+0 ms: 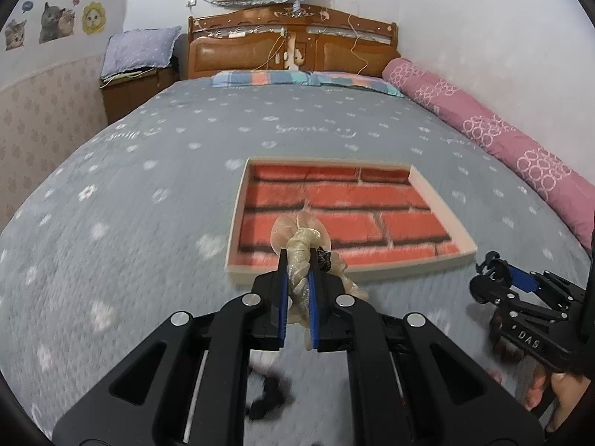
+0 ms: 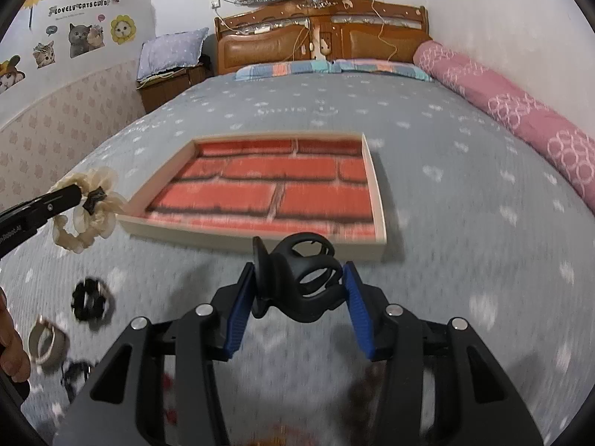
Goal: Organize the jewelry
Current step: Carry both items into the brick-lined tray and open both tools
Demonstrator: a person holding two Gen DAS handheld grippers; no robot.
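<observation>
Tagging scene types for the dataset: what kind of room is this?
A home bedroom, quite clearly. The work surface is a bed with a grey patterned bedspread, backed by a carved wooden headboard with pillows against it. Cat stickers decorate the wall, and a nightstand stands beside the bed.

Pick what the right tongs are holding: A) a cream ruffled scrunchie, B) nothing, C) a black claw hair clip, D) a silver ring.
C: in the right wrist view the right tongs are shut on a black claw hair clip, while the cream scrunchie sits in the left tongs, near the brick-patterned tray.
</observation>
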